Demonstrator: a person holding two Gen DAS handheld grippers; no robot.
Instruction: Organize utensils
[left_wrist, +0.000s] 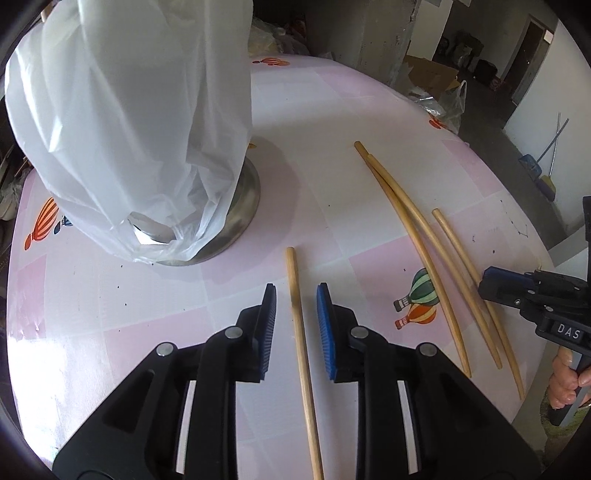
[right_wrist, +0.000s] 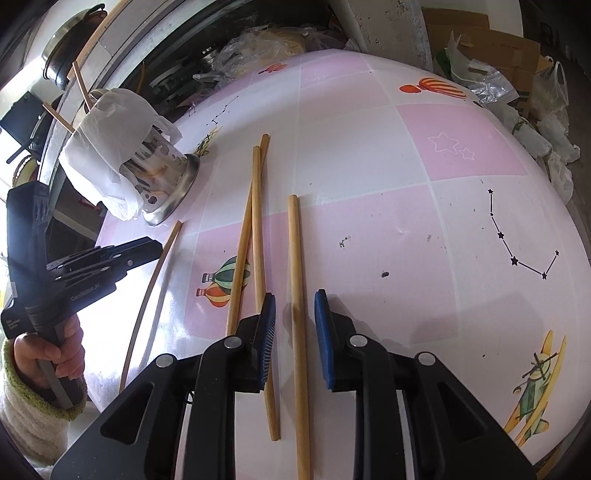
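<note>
Left gripper (left_wrist: 295, 310): your blue pads stand apart, one on each side of a single chopstick (left_wrist: 301, 354); neither pad touches it, and it lies flat on the worktop (left_wrist: 314, 122)
Right gripper (right_wrist: 294, 314): your fingers are likewise spread; another chopstick (right_wrist: 298, 314) runs up the gap between them, flat on the worktop and untouched
Crossed pair (right_wrist: 255, 229): two more chopsticks lie just left of your right gripper, crossing each other near their far ends; the near end of one passes under your left pad
Utensil holder (right_wrist: 162, 184): a perforated steel cup on a flared base, standing at the far left of the worktop, draped in a white plastic bag (left_wrist: 129, 122); chopstick ends poke out of its top
Worktop cover: pink and white squares printed with hot-air balloons (left_wrist: 419, 299), stars and a small plane (right_wrist: 535, 387)
</note>
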